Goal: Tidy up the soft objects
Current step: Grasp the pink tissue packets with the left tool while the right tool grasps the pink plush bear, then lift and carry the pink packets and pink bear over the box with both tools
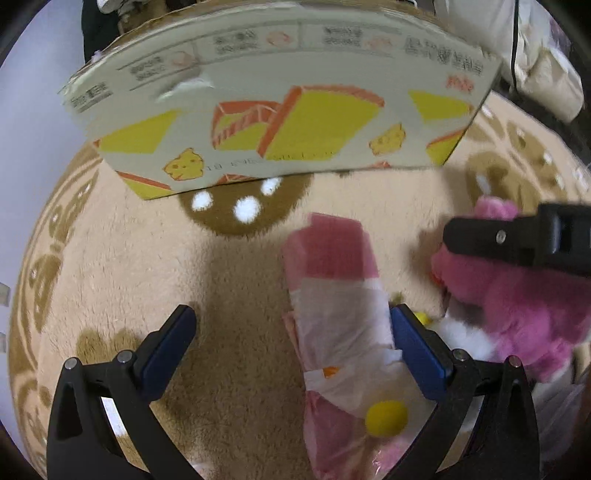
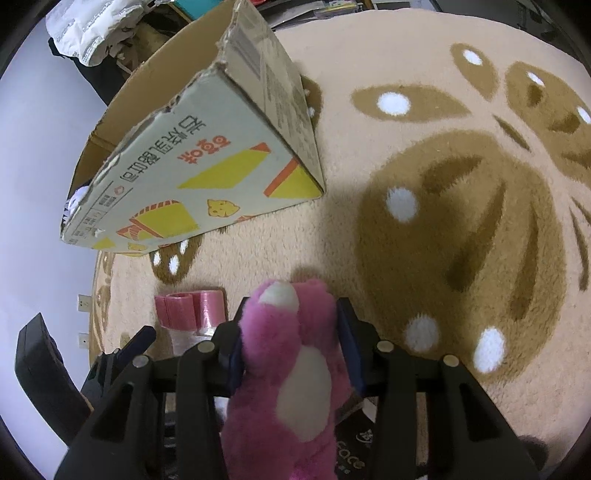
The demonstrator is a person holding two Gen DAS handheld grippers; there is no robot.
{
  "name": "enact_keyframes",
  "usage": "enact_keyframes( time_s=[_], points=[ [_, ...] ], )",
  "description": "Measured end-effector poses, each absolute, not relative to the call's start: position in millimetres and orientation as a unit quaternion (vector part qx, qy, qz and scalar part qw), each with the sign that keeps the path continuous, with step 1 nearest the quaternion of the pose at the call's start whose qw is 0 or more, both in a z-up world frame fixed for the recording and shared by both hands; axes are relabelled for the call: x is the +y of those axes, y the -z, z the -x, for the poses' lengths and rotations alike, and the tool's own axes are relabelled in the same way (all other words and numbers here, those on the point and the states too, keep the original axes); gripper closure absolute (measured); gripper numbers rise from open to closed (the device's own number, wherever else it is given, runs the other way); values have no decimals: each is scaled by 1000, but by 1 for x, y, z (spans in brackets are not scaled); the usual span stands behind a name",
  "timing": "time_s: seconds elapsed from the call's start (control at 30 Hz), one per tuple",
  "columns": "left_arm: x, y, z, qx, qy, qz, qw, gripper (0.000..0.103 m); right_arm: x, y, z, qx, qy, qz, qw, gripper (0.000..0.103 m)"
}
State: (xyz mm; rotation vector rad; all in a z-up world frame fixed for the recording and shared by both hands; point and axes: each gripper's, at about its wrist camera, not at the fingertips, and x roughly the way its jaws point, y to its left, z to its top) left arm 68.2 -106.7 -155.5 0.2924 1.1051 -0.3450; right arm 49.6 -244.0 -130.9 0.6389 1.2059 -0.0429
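My left gripper [image 1: 293, 325] is open above the beige rug; a pink and white plastic-wrapped soft pack [image 1: 340, 314] lies between its fingers, against the right pad [image 1: 413, 350]. A yellow pom-pom [image 1: 386, 417] sits on the pack near the camera. My right gripper [image 2: 290, 336] is shut on a pink plush bear [image 2: 291, 369] with a white belly, held off the rug. The bear also shows at the right of the left wrist view [image 1: 517, 302], under the right gripper's black finger [image 1: 517, 240]. The pink pack shows in the right wrist view [image 2: 188, 308], left of the bear.
An open cardboard box [image 1: 280, 122] printed with yellow and orange blocks stands on the rug beyond both grippers; it also shows in the right wrist view [image 2: 207, 177]. The beige and brown patterned rug [image 2: 461, 221] spreads to the right. White bags [image 2: 92, 26] lie behind the box.
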Motion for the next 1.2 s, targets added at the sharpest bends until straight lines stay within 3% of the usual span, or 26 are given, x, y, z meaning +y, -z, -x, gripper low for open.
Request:
enact_keyframes(
  time_s=[0.23,0.4,0.47,0.53,0.8,1.2],
  points=[
    [-104,157,-69,526,162,-118,826,4,-237,134,-52,567,17,-275,776,55],
    [-103,151,-64,524,183,-121,823,32,-224,137,-53,587,10,-239,774,53],
    [-104,148,-62,522,194,-124,821,50,-222,136,-52,587,7,-235,774,54],
    [-104,143,-60,519,193,-123,824,55,-223,135,-49,579,12,-244,777,56],
    [-78,120,-70,493,167,-69,851,57,-241,123,-48,522,19,-289,802,56],
    [-45,98,-67,467,106,-56,876,58,-235,88,-40,454,10,-250,855,56]
  ],
)
